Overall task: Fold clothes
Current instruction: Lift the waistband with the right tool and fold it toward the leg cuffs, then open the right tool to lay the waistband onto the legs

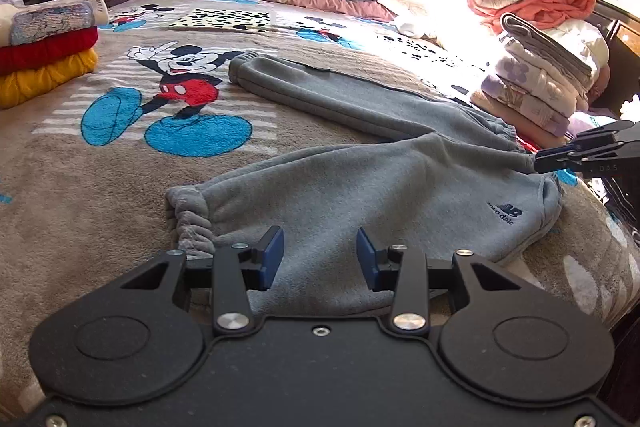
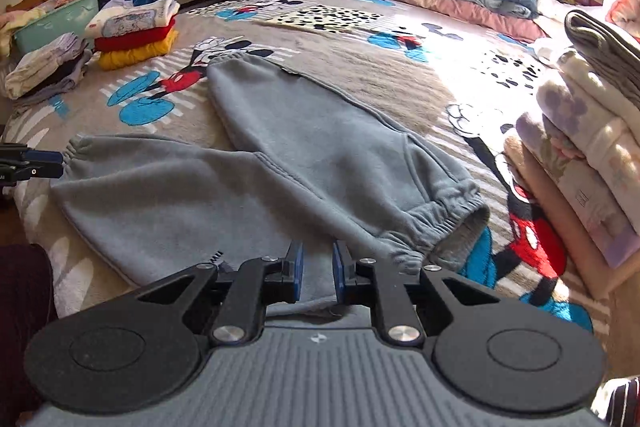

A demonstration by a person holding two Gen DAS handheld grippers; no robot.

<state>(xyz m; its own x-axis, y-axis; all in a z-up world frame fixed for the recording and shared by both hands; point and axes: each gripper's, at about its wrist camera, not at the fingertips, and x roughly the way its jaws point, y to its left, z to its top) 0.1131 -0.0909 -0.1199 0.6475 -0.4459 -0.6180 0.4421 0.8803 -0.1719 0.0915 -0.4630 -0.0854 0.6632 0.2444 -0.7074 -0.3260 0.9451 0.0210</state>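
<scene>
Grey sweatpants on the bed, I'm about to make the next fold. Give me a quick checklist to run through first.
1. Sweatpants lie flat on the blanket: ok.
2. Legs lined up on each other: not ok, they splay in a V.
3. Left tongs open, beside the near leg's cuff: ok.
4. Right tongs open, narrower gap, at the waistband end: ok.
5. Cloth actually between either pair of pads: cannot tell.
6. Folded stacks stand apart from the sweatpants on both sides: ok.
</scene>
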